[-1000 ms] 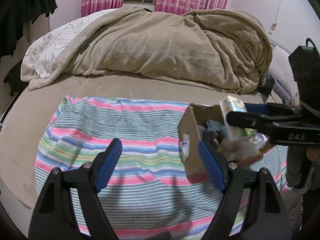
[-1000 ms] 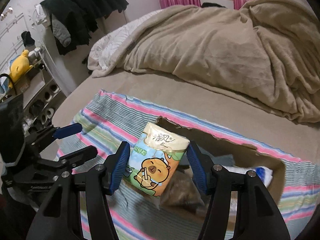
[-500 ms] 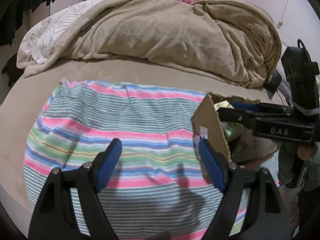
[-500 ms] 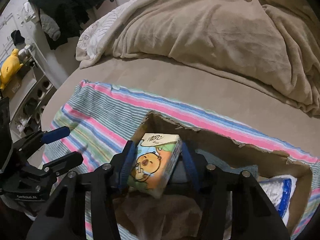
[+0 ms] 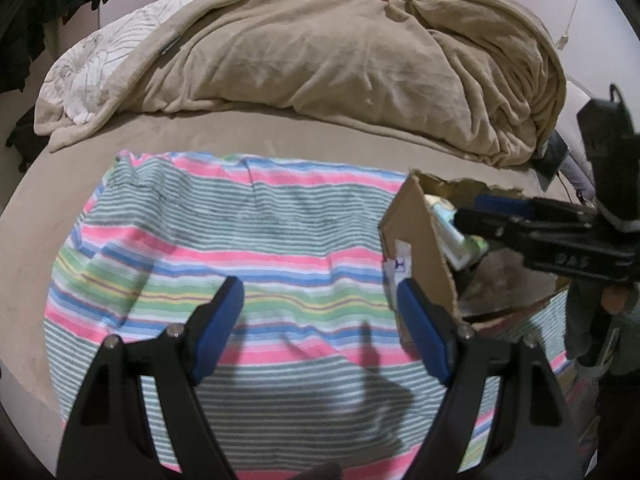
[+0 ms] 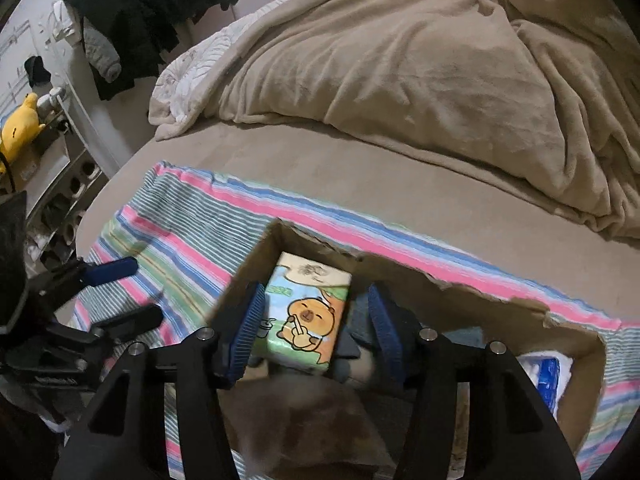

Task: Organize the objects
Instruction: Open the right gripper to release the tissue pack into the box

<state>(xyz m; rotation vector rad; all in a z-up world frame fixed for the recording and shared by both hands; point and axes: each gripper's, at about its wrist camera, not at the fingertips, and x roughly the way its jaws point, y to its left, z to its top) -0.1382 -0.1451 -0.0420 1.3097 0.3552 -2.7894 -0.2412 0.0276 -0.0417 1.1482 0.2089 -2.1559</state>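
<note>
Your right tongs (image 6: pixel 316 330) reach down into the cardboard box (image 6: pixel 576 368) on the bed, pads spread apart on either side of the tissue pack (image 6: pixel 308 312). A gap shows between the right pad and the pack; whether the left pad touches it cannot be told. The pack, printed with an orange cartoon animal, lies in the box's near-left corner, just beside a blue-and-white packet (image 6: pixel 548 376) further right.

Your left tongs (image 5: pixel 320 328) hover level above the striped blanket (image 5: pixel 240 248), spread wide and holding nothing, the right pad close against the box's outer wall (image 5: pixel 420 248). Seen from that side, your right tongs (image 5: pixel 472 220) come in from the right, angled down over the box's torn rim.

A rumpled tan comforter (image 6: pixel 400 68) lies heaped across the far half of the bed. Dark clothes (image 6: pixel 136 20) hang at the wall, a yellow plush toy (image 6: pixel 18 128) on a shelf nearby.
</note>
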